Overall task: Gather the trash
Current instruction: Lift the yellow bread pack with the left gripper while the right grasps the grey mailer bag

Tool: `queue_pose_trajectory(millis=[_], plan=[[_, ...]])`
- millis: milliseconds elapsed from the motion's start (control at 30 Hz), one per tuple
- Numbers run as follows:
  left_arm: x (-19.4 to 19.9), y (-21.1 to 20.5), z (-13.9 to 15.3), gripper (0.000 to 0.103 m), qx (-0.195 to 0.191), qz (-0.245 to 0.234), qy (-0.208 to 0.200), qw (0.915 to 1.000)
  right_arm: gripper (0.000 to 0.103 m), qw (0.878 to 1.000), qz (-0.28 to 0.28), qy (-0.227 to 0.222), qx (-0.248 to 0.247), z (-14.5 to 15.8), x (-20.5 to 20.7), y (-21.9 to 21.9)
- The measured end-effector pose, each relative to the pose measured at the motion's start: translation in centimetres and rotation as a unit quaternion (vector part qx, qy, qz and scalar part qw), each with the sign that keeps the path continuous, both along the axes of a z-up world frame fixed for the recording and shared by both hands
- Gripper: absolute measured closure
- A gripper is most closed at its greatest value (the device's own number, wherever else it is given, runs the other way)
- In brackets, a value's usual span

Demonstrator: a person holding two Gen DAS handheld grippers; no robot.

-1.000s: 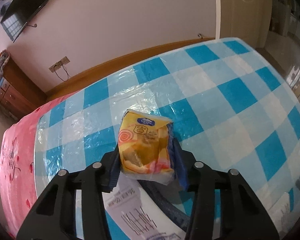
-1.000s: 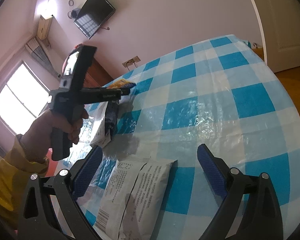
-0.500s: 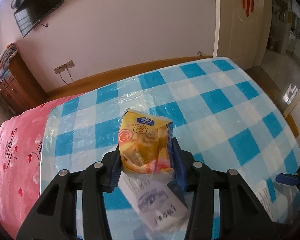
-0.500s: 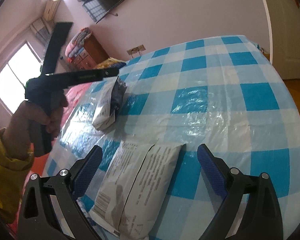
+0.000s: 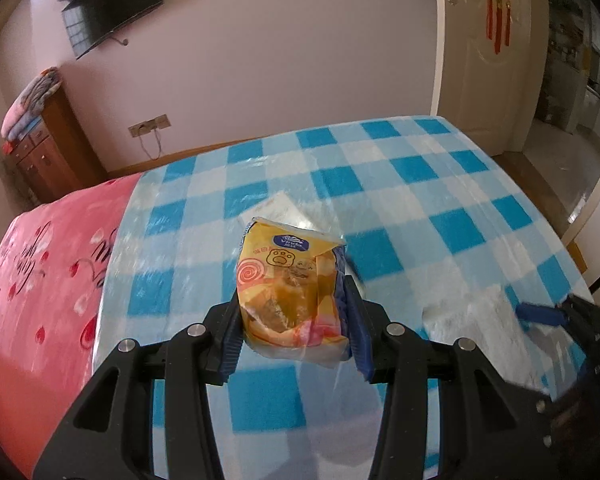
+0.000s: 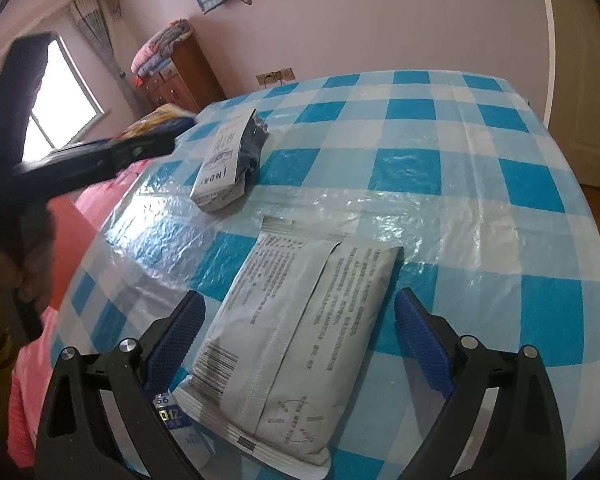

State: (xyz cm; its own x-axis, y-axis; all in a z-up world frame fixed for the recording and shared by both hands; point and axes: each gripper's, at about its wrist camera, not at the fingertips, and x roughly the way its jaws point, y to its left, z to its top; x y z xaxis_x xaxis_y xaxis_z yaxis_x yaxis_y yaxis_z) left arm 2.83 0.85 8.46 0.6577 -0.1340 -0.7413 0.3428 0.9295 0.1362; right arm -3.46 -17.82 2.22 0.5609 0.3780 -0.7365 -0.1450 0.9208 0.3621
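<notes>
Both blue-padded fingers of my left gripper [image 5: 294, 326] pinch the crinkly yellow snack wrapper [image 5: 290, 300] above the blue-checked plastic-covered table [image 5: 440, 208], while my right gripper [image 6: 300, 340] gapes, so thin film could slip out.

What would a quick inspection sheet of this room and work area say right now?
Surface: bed under blue checked plastic sheet.
Job's things: yellow snack wrapper; grey packet and small white packet lying on the sheet.
Clutter: nothing seen.
Grippers: left gripper shut on the wrapper; right gripper open, straddling the grey packet.
Cables: cord hanging from wall socket.
Surroundings: television, wooden dresser, door.
</notes>
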Motion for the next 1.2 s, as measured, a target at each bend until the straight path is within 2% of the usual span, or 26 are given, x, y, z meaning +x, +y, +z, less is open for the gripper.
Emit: queue_pose_trajectory(millis=[167, 333, 433, 800, 933, 1200], plan=[[-2.8, 2.2, -0.7, 0.057, -0.012, 0.024, 0.008, 0.9996, 0.009, 0.999, 0.005, -0.003, -0.040, -0.2, 0.3, 1.4], [-5.3, 3.7, -1.2, 0.057, -0.010, 0.040, -0.004, 0.9991, 0.009, 0.998, 0.006, 0.001, -0.065, -0.6, 0.5, 2.2], [-6.4, 4.5, -1.6, 0.057, -0.022, 0.048, -0.001, 0.9986, 0.009, 0.995, 0.009, 0.001, -0.099, -0.7, 0.6, 3.2], [-9.0, 6.1, -2.2, 0.057, -0.047, 0.050, -0.012, 0.9976, 0.009, 0.991, 0.013, 0.004, -0.135, -1.0, 0.8, 4.3], [-9.5, 6.7, -2.7, 0.057, -0.049, 0.048, -0.013, 0.9976, 0.018, 0.988, 0.011, -0.001, -0.153, -0.9, 0.7, 4.7], [-10.2, 7.7, -3.8, 0.057, -0.064, 0.043, -0.011, 0.9969, 0.024, 0.987, 0.012, -0.012, -0.160, -0.7, 0.5, 4.8]])
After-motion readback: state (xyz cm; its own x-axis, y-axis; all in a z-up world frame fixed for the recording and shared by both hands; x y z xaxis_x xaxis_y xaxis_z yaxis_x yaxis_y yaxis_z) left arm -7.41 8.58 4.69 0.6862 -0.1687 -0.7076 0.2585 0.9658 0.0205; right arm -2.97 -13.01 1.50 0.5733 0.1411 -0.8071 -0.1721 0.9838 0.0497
